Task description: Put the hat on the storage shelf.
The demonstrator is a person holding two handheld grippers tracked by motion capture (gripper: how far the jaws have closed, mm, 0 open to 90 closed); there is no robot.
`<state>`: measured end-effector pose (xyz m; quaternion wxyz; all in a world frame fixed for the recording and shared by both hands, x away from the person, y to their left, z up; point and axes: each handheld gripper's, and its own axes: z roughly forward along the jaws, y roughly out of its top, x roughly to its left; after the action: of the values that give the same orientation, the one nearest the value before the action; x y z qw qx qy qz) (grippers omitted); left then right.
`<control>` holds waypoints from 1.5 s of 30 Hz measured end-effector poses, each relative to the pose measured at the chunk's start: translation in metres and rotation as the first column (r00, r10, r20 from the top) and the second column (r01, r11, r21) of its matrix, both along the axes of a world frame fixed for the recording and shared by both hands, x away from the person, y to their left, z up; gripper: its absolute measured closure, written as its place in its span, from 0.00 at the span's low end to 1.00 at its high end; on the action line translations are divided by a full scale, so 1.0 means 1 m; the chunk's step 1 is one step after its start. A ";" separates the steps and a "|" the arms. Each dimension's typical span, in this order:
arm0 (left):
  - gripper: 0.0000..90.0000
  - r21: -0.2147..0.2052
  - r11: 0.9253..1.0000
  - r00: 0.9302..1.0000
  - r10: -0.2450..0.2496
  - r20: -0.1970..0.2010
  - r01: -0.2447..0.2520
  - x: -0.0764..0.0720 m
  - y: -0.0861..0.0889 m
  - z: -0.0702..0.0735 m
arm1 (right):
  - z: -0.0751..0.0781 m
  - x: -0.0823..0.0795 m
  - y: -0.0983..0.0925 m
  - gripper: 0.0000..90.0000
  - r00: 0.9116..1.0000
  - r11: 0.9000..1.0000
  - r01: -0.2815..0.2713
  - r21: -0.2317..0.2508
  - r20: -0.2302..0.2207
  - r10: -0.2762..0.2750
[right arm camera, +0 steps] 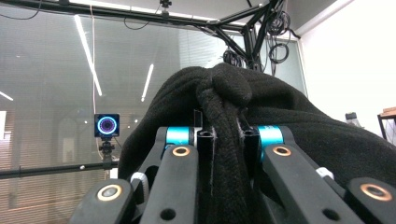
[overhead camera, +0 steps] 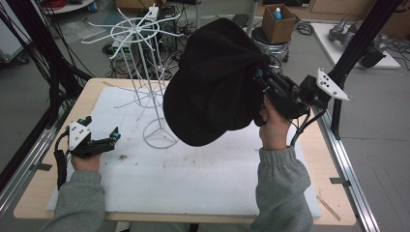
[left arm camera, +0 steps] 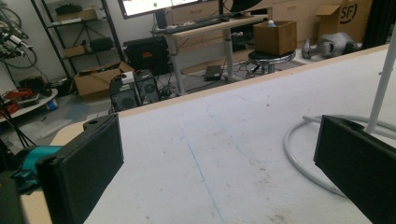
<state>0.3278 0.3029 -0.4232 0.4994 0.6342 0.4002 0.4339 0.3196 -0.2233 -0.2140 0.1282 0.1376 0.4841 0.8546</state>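
On inspection I found the table (overhead camera: 309,145) covered by a white foam sheet (overhead camera: 203,174), stained in places, with nothing loose lying on it that I could make out. The largest thing in hand was the black knitted hat (overhead camera: 212,82), hanging in the air above the sheet's far right portion, in front of the white wire rack (overhead camera: 145,58) whose ring base (overhead camera: 159,135) stood on the sheet and whose spokes fanned out at the top. I held the hat with the right gripper (overhead camera: 261,82), whose jaws were closed about as tight as they go on a bunched fold of the knit; in the right gripper view the fabric (right arm camera: 224,154) rose as a thick ridge squeezed between the two jaws. I judged the hat light, soft and wholly limp: it sagged into a loose dome below the grip and would swing and fold with any quick move. It is not fragile or slippery, as the coarse knit grips the pads well, but a shallow pinch could pull out under its own drape. The sound place to take hold, in my judgement, is the thick rim or a gathered fold, as here, leaving the opening free to drop over a rack spoke. The left gripper (overhead camera: 104,142) rested low at the sheet's left side, well apart from the hat, jaws standing wide apart and holding nothing; the left gripper view showed bare foam and part of the ring base between them.
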 end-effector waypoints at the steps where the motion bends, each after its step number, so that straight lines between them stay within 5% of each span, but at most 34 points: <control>1: 0.02 0.001 1.000 1.000 0.000 0.000 0.000 0.000 0.000 0.000 | 0.001 0.000 0.000 0.92 1.000 1.000 -0.001 0.005 0.001 0.001; 22: 0.02 0.002 1.000 1.000 -0.003 -0.005 0.003 0.000 0.000 -0.001 | 0.034 0.014 0.018 0.92 1.000 1.000 -0.027 0.017 0.015 0.027; 45: 0.02 0.001 1.000 1.000 -0.003 0.000 0.003 0.000 0.000 0.000 | 0.034 0.044 0.041 0.92 0.997 0.997 -0.065 0.033 -0.030 0.066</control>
<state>0.3281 0.3034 -0.4235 0.4998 0.6349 0.3992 0.4333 0.3636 -0.1826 -0.1803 0.0902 0.1369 0.4767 0.8636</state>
